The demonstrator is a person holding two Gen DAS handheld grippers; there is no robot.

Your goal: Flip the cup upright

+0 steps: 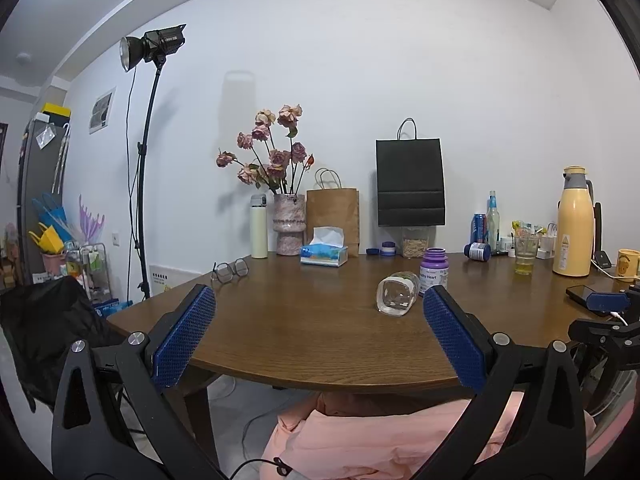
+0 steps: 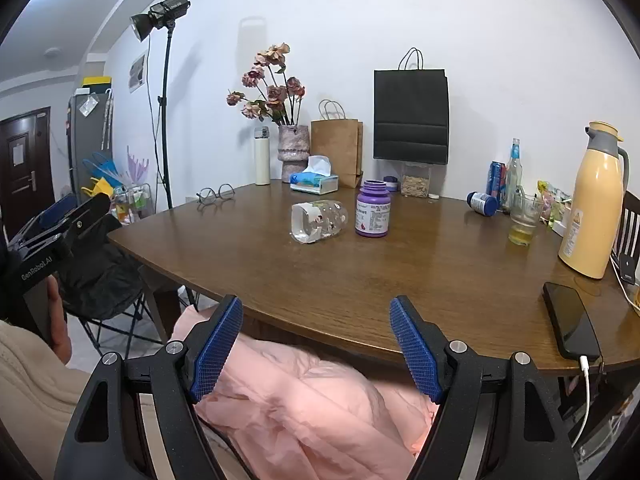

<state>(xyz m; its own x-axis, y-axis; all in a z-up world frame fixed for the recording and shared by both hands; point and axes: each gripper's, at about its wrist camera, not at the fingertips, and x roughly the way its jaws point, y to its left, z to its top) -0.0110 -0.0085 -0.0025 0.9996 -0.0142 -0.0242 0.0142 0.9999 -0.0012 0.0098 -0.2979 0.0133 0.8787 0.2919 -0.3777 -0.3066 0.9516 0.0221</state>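
A clear glass cup [image 2: 318, 221] with a small printed pattern lies on its side on the brown wooden table [image 2: 400, 272], its thick base toward me. It also shows in the left wrist view [image 1: 397, 293], just left of the right finger. My left gripper [image 1: 318, 316] is open and empty, held at the table's front edge. It appears at the left of the right wrist view [image 2: 64, 216]. My right gripper [image 2: 316, 330] is open and empty, low at the near table edge, well short of the cup.
A purple pill bottle [image 2: 373, 209] stands right beside the cup. Glasses [image 2: 214, 194], a tissue box [image 2: 315, 182], a vase of roses [image 2: 294, 152], paper bags, a drinking glass [image 2: 524, 220], a yellow thermos [image 2: 592, 200] and a charging phone [image 2: 570, 320] sit on the table. Pink fabric [image 2: 312, 400] lies below.
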